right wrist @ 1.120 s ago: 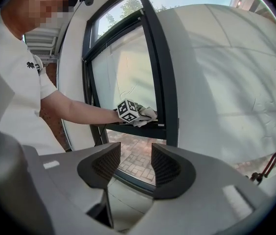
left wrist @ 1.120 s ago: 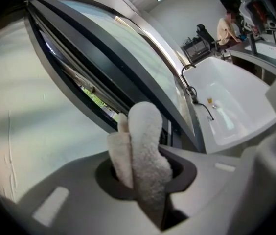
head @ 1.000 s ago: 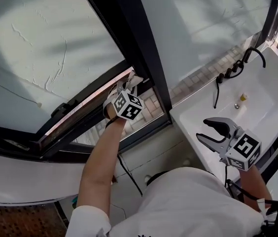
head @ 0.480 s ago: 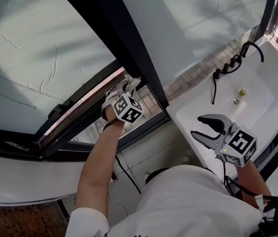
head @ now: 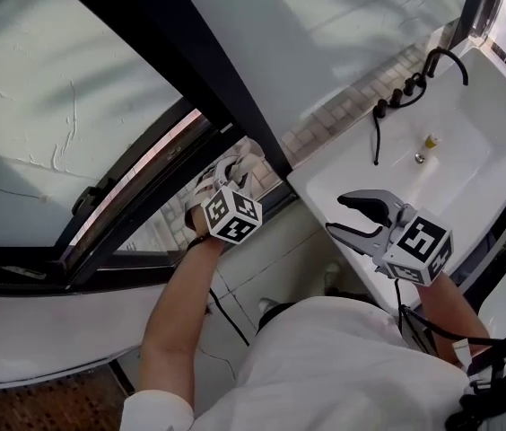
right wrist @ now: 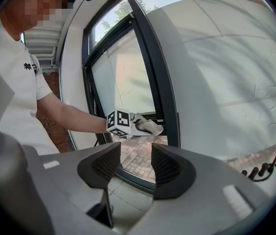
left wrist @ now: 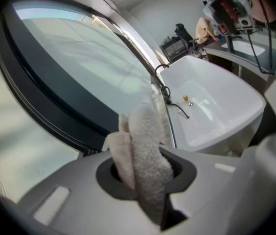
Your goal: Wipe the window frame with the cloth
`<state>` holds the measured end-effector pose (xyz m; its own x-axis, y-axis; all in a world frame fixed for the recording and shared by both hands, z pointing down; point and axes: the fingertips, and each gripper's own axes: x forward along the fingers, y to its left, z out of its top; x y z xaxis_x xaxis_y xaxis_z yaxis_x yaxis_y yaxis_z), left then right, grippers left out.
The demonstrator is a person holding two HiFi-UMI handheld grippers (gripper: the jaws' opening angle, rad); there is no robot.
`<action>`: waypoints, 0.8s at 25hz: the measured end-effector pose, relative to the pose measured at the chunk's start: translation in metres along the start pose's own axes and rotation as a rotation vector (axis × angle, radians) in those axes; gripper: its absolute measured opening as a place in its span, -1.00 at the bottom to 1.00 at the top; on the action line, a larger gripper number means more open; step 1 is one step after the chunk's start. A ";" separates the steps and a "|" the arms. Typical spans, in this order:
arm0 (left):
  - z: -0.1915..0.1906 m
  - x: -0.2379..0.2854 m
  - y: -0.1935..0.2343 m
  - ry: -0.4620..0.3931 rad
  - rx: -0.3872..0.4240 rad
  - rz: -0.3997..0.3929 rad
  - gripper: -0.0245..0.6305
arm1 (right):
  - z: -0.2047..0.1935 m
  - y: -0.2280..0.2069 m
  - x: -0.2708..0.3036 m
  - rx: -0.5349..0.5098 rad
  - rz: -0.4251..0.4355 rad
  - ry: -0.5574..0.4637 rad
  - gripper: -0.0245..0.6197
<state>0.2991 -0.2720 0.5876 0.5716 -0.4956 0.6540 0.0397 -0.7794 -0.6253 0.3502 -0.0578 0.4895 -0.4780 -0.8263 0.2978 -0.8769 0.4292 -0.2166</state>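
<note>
A whitish terry cloth point(head: 238, 163) is pinched in my left gripper point(head: 232, 176), which is shut on it. The cloth presses against the dark window frame point(head: 201, 79) where the slanted upright bar meets the lower rail. In the left gripper view the folded cloth point(left wrist: 145, 155) stands up between the jaws, with the frame point(left wrist: 55, 97) behind it. My right gripper point(head: 350, 217) hangs open and empty above the near edge of the sink. The right gripper view looks past its own open jaws point(right wrist: 135, 168) to the cloth point(right wrist: 151, 127) at the frame point(right wrist: 163, 92).
A white sink point(head: 477, 160) with a black faucet point(head: 434, 63) stands to the right, below the glass. A black cable point(head: 224, 317) hangs down the tiled wall under the window. Brick paving point(right wrist: 143, 153) shows through the open sash.
The left gripper and cloth have slid slightly along the lower rail toward the foot of the upright bar. The head view has shifted. The right gripper stays open beside the sink.
</note>
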 end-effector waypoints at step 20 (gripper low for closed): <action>-0.066 -0.304 -0.020 -0.375 -0.641 0.257 -0.62 | 0.004 0.114 0.062 -0.030 0.119 0.040 -0.30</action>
<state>0.0702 -0.1309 0.4293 0.7420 -0.6166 0.2630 -0.5465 -0.7836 -0.2955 0.2207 -0.0611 0.4794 -0.5796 -0.7541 0.3089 -0.8149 0.5343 -0.2247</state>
